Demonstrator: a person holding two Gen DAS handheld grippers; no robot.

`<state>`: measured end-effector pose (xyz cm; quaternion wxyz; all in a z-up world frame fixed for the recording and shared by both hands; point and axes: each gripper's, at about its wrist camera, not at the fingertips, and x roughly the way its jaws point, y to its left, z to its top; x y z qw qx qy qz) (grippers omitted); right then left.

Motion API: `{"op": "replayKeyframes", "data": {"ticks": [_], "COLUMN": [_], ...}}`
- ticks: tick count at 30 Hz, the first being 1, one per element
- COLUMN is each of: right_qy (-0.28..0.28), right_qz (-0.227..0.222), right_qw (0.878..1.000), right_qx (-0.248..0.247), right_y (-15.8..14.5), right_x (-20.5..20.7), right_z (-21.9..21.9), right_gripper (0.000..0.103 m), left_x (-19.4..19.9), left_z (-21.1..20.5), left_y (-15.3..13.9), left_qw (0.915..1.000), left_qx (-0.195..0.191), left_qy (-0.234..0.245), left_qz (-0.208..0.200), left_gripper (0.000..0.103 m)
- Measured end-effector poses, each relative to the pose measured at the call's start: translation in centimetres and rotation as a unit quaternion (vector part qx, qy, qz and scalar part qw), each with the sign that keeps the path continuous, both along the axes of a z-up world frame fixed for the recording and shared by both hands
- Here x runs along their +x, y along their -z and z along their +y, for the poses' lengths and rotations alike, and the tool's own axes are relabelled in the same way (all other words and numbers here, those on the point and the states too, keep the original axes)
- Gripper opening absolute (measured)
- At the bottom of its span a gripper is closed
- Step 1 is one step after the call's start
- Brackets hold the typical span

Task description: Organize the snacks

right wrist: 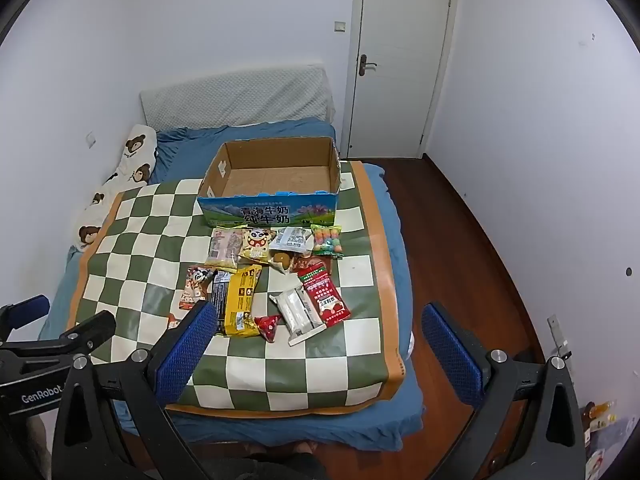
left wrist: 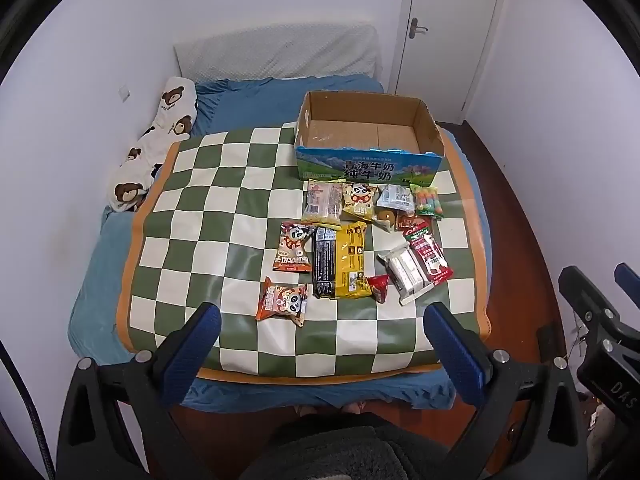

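Nearest the cameras, the left gripper [left wrist: 322, 338] and the right gripper [right wrist: 318, 338] both hover above the foot of the bed with jaws spread wide and nothing between them. Beyond them, on the green-and-white checkered mat [left wrist: 224, 208], the snacks lie loose: an orange panda packet [left wrist: 282, 300] closest, then a second panda packet [left wrist: 293, 246], a black bar [left wrist: 325, 263] touching a yellow pouch [left wrist: 352, 265], a small red triangular sweet [left wrist: 379, 286], a white wafer pack [left wrist: 405, 272] overlapped by a red sachet [left wrist: 430, 257], and a far row ending in a pack of coloured candies [left wrist: 429, 201]. Behind that row stands the open milk carton box [left wrist: 368, 168], with nothing visible inside. The likely trouble is in the crowding: closing on one of the touching or overlapping packs could drag its neighbour along, and thin glossy wrappers lying flat on a soft mattress may slip out of the pads or sink away under pressure.
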<state>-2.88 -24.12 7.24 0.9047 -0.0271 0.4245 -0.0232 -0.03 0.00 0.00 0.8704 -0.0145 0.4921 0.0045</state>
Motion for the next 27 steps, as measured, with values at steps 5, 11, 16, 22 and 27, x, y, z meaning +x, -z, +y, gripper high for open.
{"op": "replayKeyframes", "data": {"ticks": [5, 11, 16, 22, 27], "right_qy": [-0.001, 0.000, 0.000, 0.003, 0.002], "right_qz": [-0.003, 0.002, 0.006, 0.016, 0.029], "right_qw": [1.000, 1.000, 1.000, 1.000, 1.000], "right_qx": [0.002, 0.005, 0.005, 0.010, 0.009], "right_y": [-0.2, 0.0, -0.1, 0.0, 0.7], "right_x": [-0.1, -0.1, -0.3, -0.8, -0.7], "right_z": [-0.1, -0.3, -0.1, -0.2, -0.1], "right_gripper": [0.103, 0.103, 0.103, 0.103, 0.103], "left_x": [0.0, 0.4, -0.1, -0.1, 0.0], "left_z": [0.0, -0.2, -0.3, -0.2, -0.2], "left_y": [0.0, -1.0, -0.8, -0.5, 0.0], "left_qw": [1.0000, 1.0000, 0.9999, 0.9998, 0.9996], "left_qx": [-0.002, -0.002, -0.003, -0.008, -0.010], "left_qy": [0.002, 0.003, 0.012, 0.015, 0.020], "left_qz": [0.000, 0.003, 0.002, 0.007, 0.016], "left_gripper": [0.103, 0.103, 0.103, 0.103, 0.103]}}
